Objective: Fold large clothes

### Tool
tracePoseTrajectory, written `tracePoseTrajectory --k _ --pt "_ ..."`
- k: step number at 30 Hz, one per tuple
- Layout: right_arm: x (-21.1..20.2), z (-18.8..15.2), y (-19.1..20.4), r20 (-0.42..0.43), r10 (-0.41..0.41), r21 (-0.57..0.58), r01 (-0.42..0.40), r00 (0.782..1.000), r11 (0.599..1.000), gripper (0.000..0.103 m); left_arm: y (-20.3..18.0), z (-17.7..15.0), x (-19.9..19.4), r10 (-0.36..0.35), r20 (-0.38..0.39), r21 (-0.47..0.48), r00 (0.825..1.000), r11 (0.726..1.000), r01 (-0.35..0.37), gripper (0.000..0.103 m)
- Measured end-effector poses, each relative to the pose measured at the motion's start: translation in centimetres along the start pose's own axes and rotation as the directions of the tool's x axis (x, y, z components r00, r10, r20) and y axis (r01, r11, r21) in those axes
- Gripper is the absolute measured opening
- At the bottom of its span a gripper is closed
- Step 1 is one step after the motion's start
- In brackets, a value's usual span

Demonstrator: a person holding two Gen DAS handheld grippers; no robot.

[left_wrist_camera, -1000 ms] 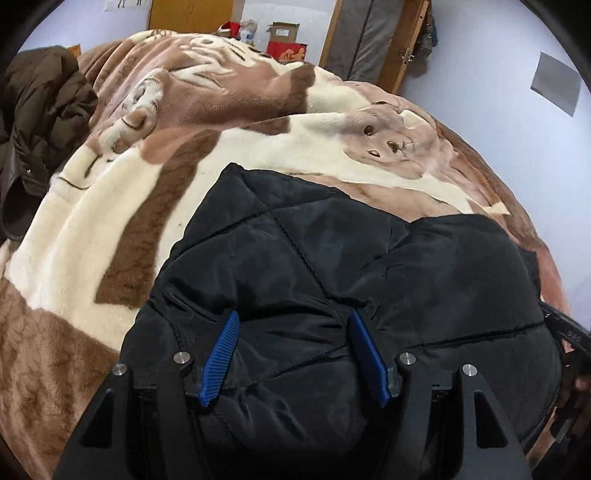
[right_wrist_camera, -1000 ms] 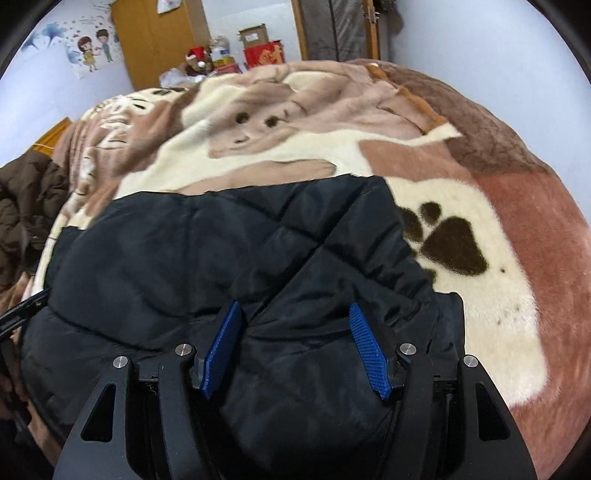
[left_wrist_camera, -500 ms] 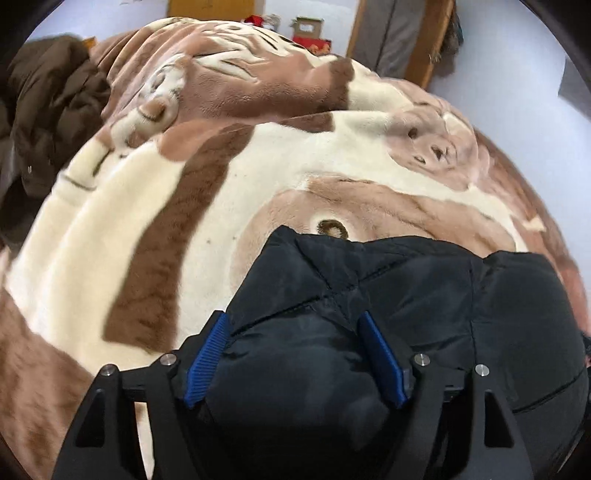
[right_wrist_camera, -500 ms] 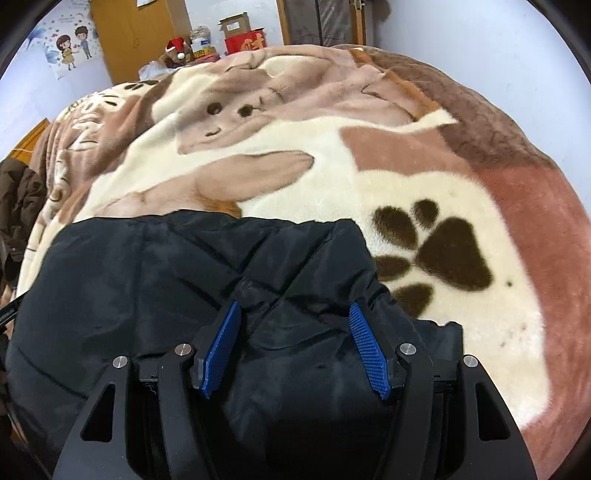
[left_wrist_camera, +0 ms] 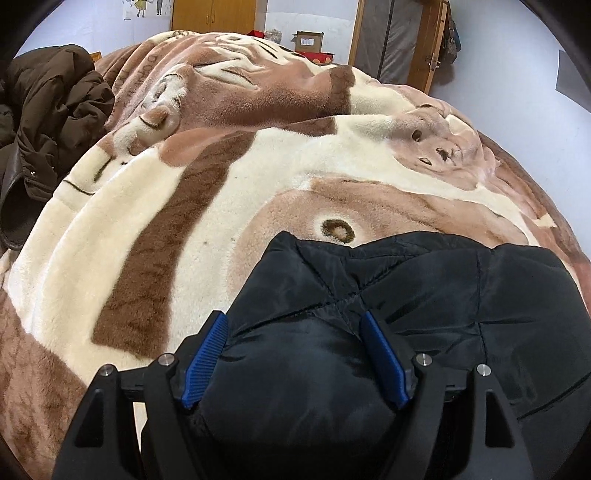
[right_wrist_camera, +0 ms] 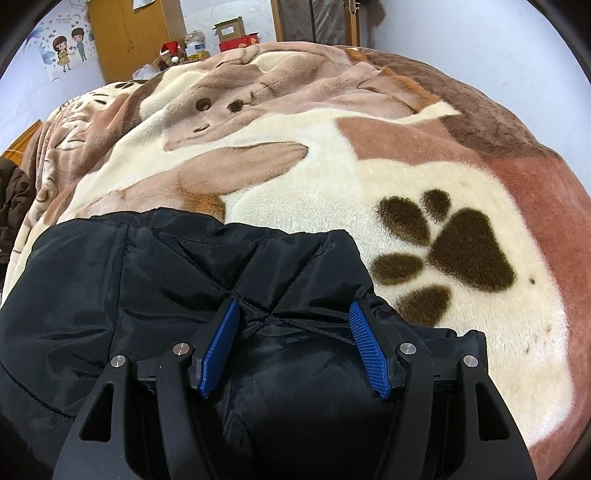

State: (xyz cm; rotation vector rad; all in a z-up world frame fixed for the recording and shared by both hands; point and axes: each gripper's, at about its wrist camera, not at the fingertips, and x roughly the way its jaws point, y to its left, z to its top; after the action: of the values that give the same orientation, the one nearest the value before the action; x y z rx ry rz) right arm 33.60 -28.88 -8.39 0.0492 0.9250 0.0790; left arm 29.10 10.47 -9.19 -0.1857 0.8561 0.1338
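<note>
We held the left gripper (left_wrist_camera: 293, 334) with its blue pads (left_wrist_camera: 207, 354) spread wide, a puffed fold of the black quilted jacket (left_wrist_camera: 424, 295) bulging up between them, and we could not tell whether they pressed it. The right gripper (right_wrist_camera: 293, 319) stood the same way, pads (right_wrist_camera: 365, 347) apart with the jacket (right_wrist_camera: 147, 280) bunched between them. The jacket lay on the near part of the plush blanket (left_wrist_camera: 258, 166), its far edge touching a round brown eye mark in the pattern; just beside the jacket, on the right gripper's side, we saw a dark paw print (right_wrist_camera: 443, 251). Beyond the jacket the blanket (right_wrist_camera: 295, 147) rose in cream and brown folds. At the blanket's edge on the left gripper's side a brown coat (left_wrist_camera: 51, 110) lay heaped. Past the blanket's far end stood an open cardboard box (right_wrist_camera: 229, 29), contents hidden, a red box (right_wrist_camera: 240, 42) under it, a wooden wardrobe (right_wrist_camera: 136, 37) and a cartoon poster (right_wrist_camera: 66, 48).
</note>
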Motion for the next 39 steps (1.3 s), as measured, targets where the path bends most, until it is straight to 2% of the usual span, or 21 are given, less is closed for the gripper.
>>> tracePoseTrajectory --k 5,7,9,11,14,16,19,21,25,27,29,32,34,37,39 --pt "-1.0 0.8 0.0 -0.047 -0.012 -0.001 0.012 0.999 1.000 0.062 -0.5 1.0 -0.9 0.033 -0.046 0.015 0.998 0.999 -0.033 0.077" --pt "-2.5 1.1 0.2 -0.037 -0.034 -0.007 0.034 0.999 0.999 0.062 -0.6 1.5 -2.1 0.030 -0.054 0.012 0.998 0.999 -0.030 0.075" --pt "-4.5 1.2 0.6 0.005 -0.037 0.001 0.037 0.999 0.999 0.062 -1.0 1.8 -3.9 0.019 -0.036 0.015 0.999 1.000 -0.018 0.075" --pt "-6.6 1.1 1.5 0.058 -0.008 0.004 0.007 0.998 1.000 0.062 -1.7 2.1 -6.0 -0.005 0.004 0.025 1.000 1.000 0.005 0.075" --pt "-9.3 0.6 4.3 0.131 0.060 -0.057 -0.053 0.990 0.997 0.062 -3.2 2.5 -8.7 -0.057 0.066 0.035 0.996 0.998 0.055 0.075" --pt "-9.1 0.4 5.9 0.120 0.092 -0.090 -0.081 0.988 0.993 0.062 -4.2 2.8 -9.8 -0.063 0.099 0.049 0.993 0.997 0.058 0.075" --pt "-7.7 0.1 7.0 0.082 0.097 -0.118 -0.087 0.992 0.989 0.062 -4.8 3.1 -10.7 -0.022 0.151 0.080 0.988 0.997 0.010 0.075" --pt "-6.8 -0.2 6.8 0.057 0.106 -0.109 -0.099 0.993 0.989 0.062 -4.0 3.2 -10.7 0.056 0.180 0.087 0.982 0.994 -0.073 0.075" --pt "-5.9 -0.2 6.0 0.042 0.112 -0.098 -0.107 0.993 0.989 0.062 -0.2 3.2 -9.5 0.120 0.117 -0.006 0.986 0.993 -0.120 0.074" --pt "-5.2 -0.4 6.0 0.030 0.114 -0.097 -0.111 0.993 0.989 0.062 0.2 2.7 -9.8 0.078 0.091 -0.041 0.993 0.996 -0.074 0.071" --pt "-4.4 -0.3 5.9 0.021 0.118 -0.085 -0.115 0.993 0.990 0.062 -1.3 2.1 -10.5 -0.043 0.091 -0.025 0.995 0.999 0.045 0.071" --pt "-4.9 0.0 5.9 0.016 0.113 -0.075 -0.111 0.994 0.991 0.062 -6.2 1.4 -11.1 -0.197 0.081 0.118 0.977 0.975 0.187 0.071" --pt "-6.0 0.0 5.8 0.028 0.112 -0.066 -0.110 0.993 0.992 0.062 -9.1 1.0 -10.3 -0.275 0.030 0.196 0.961 0.944 0.264 0.071" --pt "-7.6 -0.3 5.9 0.058 0.133 -0.082 -0.128 0.989 0.988 0.062 -11.8 0.7 -7.3 -0.281 -0.050 0.245 0.958 0.927 0.284 0.071" --pt "-6.9 -0.6 6.0 0.045 0.105 -0.118 -0.099 0.993 0.988 0.062 -12.1 0.4 -4.8 -0.256 -0.090 0.237 0.962 0.933 0.271 0.072"
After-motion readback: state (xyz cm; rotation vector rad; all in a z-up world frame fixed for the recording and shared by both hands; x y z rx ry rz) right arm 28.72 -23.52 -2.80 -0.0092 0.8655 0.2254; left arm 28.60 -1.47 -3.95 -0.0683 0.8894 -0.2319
